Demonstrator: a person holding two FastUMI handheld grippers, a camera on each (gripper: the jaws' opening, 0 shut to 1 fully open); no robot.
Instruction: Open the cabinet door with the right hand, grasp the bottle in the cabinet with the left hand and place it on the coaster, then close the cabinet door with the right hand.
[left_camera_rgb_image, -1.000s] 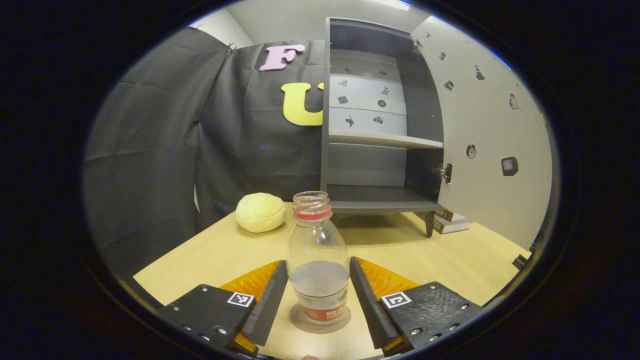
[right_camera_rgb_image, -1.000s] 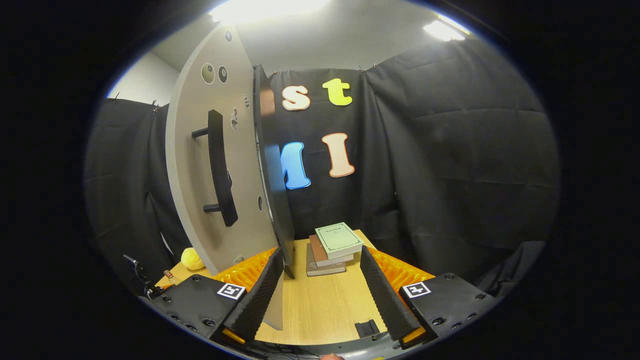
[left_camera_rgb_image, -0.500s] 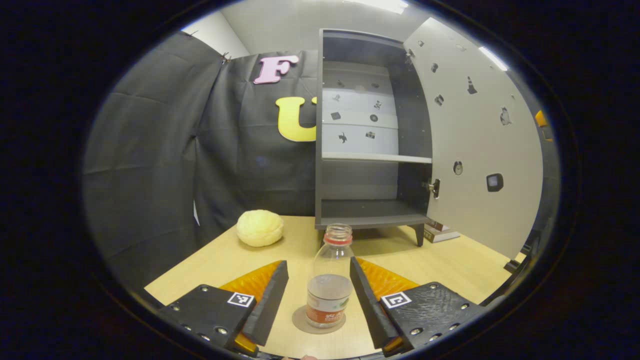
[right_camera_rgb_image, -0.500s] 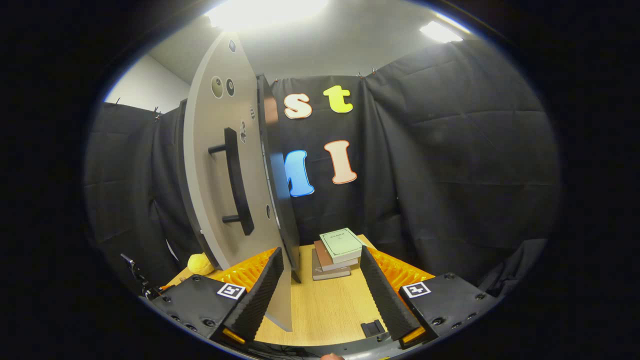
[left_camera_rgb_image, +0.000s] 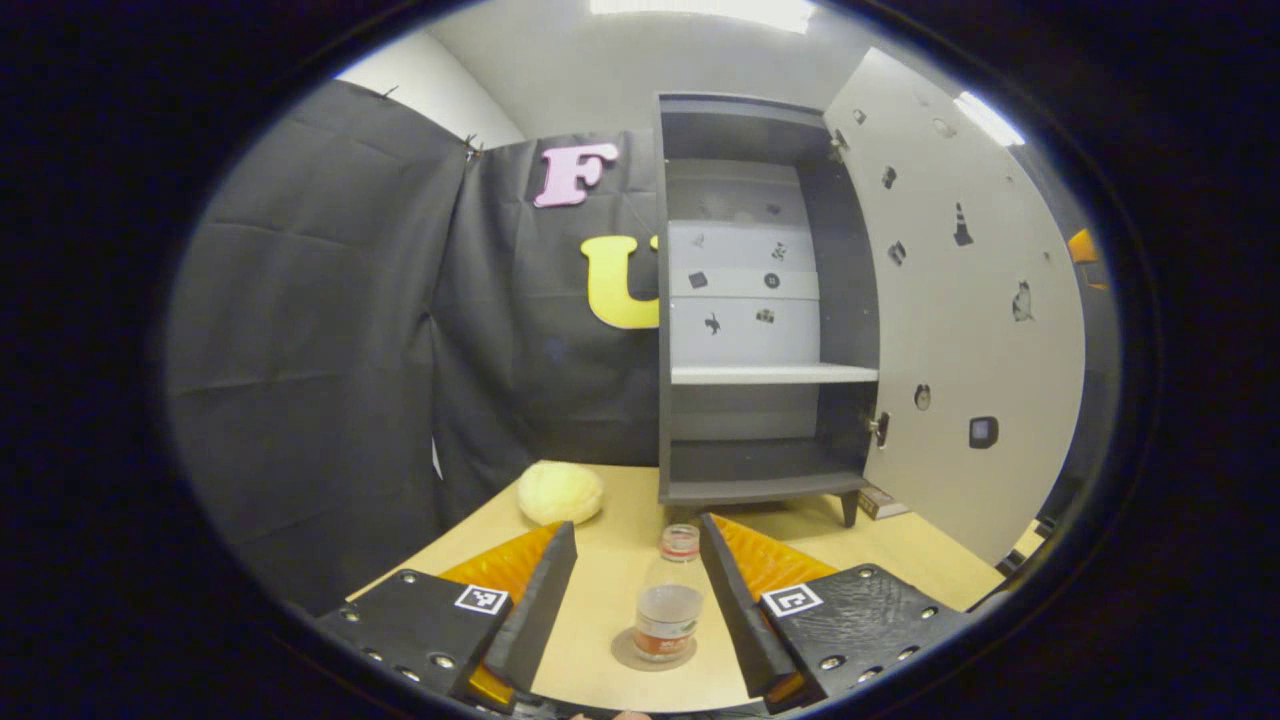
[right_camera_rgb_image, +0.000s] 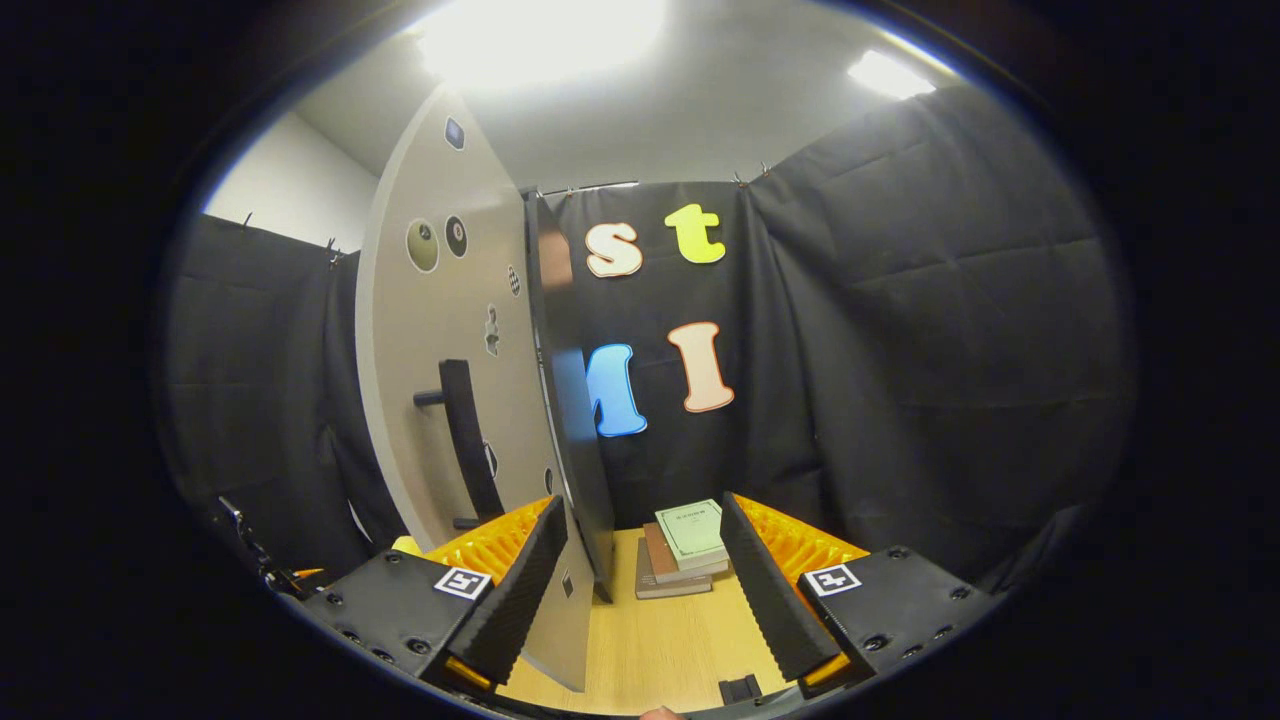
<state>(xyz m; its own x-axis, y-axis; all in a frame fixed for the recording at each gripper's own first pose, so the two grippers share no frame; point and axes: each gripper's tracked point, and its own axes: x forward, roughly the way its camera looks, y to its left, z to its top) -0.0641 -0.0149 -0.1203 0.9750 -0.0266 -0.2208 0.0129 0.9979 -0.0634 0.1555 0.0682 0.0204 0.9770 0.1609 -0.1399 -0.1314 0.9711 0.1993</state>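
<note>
red-capped clear bottle (left_camera_rgb_image: 671, 603), dark-grey cabinet (left_camera_rgb_image: 760, 300)

Around me hangs black cloth (right_camera_rgb_image: 930, 330) as the booth's wall. Above it I see a pale ceiling (right_camera_rgb_image: 740, 110) with bright lamps (right_camera_rgb_image: 540, 35). The tabletop (left_camera_rgb_image: 900, 560) is light wood.

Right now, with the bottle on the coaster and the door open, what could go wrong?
1. The bottle stands uncapped with liquid on the coaster, between the left gripper's open jaws; a sideways move could tip it.
2. The door's lower edge sits between the right gripper's jaws; pushing may snag.
</note>
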